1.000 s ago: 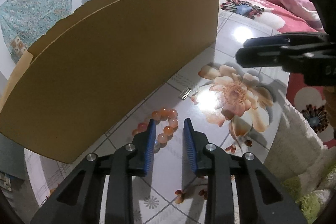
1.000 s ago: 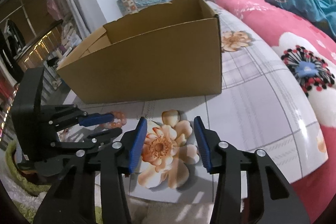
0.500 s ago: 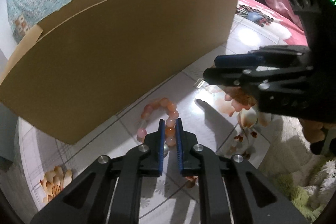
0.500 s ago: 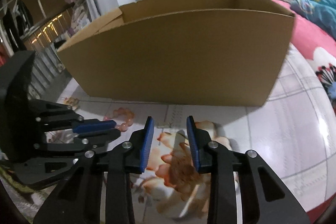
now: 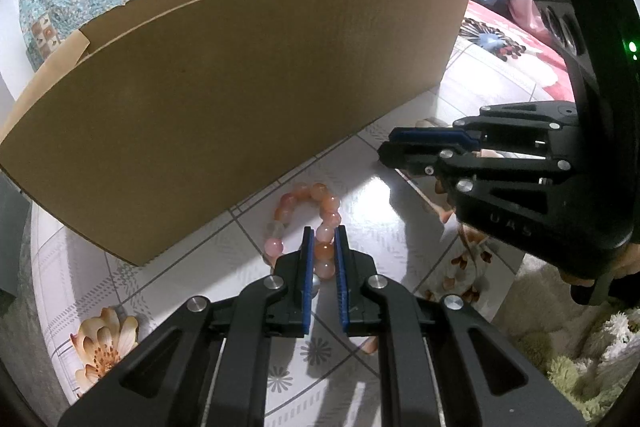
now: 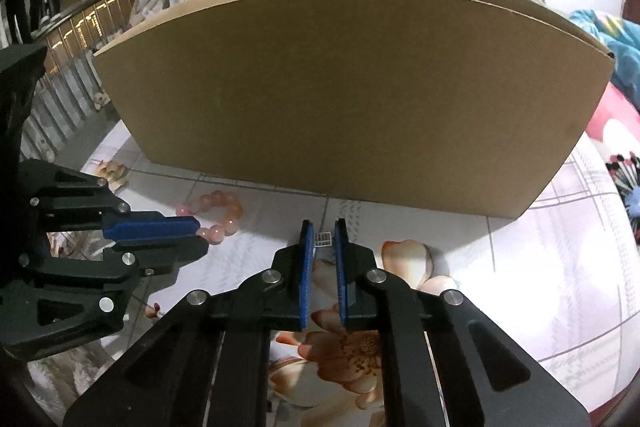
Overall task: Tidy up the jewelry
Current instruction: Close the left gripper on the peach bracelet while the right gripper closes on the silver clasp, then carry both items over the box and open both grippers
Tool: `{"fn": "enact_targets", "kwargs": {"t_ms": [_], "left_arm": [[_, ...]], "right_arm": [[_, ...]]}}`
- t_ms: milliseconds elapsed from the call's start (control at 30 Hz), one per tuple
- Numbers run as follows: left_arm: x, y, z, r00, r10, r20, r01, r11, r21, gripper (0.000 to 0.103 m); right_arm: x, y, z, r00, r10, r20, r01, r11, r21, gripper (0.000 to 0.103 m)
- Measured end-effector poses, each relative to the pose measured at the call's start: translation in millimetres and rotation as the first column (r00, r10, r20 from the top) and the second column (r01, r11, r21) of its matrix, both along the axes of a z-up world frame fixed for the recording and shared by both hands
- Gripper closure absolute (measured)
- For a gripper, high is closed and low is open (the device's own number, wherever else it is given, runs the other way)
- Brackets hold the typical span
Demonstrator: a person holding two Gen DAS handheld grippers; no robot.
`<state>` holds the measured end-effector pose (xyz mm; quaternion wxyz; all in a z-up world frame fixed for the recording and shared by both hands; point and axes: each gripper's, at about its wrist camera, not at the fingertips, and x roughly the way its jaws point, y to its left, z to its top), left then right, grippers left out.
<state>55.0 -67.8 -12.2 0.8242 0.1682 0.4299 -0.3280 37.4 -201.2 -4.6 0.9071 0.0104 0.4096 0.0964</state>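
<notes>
Beads of a pink-orange bracelet [image 5: 310,223] lie on the glossy floral tabletop [image 5: 384,227], just in front of the near wall of an open cardboard box [image 5: 240,99], which I take to be the container the jewelry is meant for. The left gripper [image 5: 323,239] angles down onto the bracelet's near side, its blue pads [image 5: 307,267] clenched on a run of the beads; the far loop rests on the table. Clamping across the strand rather than around the whole ring looks deliberate: a few beads are enough to carry the string, and the rest can hang free.

To the right, the right gripper [image 6: 323,233] has just drawn its jaws together around a small silvery clip-like piece [image 6: 323,238] lying close to the box wall. The piece shows between the pad tips, and the jaws read as fully closed, so I judge it pinched, though contact is hard to confirm on so thin an object. Both tools point steeply down, suited to picking flat items off a slick surface.

Risk noted: the thin metal piece may slip, and the dangling beads could catch the box rim on the way over.
</notes>
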Motion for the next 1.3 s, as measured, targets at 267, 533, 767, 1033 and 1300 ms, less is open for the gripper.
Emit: {"fn": "enact_targets", "kwargs": {"t_ms": [267,533,767,1033,1300], "left_arm": [[0,1,1,1.0,0.003,0.002,-0.003,1.0,0.0,0.094],[-1,1,0,1.0,0.004,0.003,-0.004,1.0,0.001,0.094],[-1,1,0,1.0,0.005,0.002,-0.005,1.0,-0.001,0.093],[-1,1,0,1.0,0.005,0.003,-0.005,1.0,0.0,0.094],[-2,1,0,1.0,0.006,0.006,-0.006,1.0,-0.002,0.093]], "right_arm": [[0,-4,1,1.0,-0.003,-0.008,0.004,0.999,0.038,0.103],[5,-3,4,1.0,-0.01,0.008,0.01,0.999,0.032,0.081],[10,12,-3,1.0,-0.01,0.014,0.011,0.999,-0.034,0.081],[14,25,-2,1.0,-0.023,0.021,0.024,0.998,-0.054,0.092],[8,10,-5,1.0,-0.024,0.017,0.024,0.999,-0.038,0.093]]}}
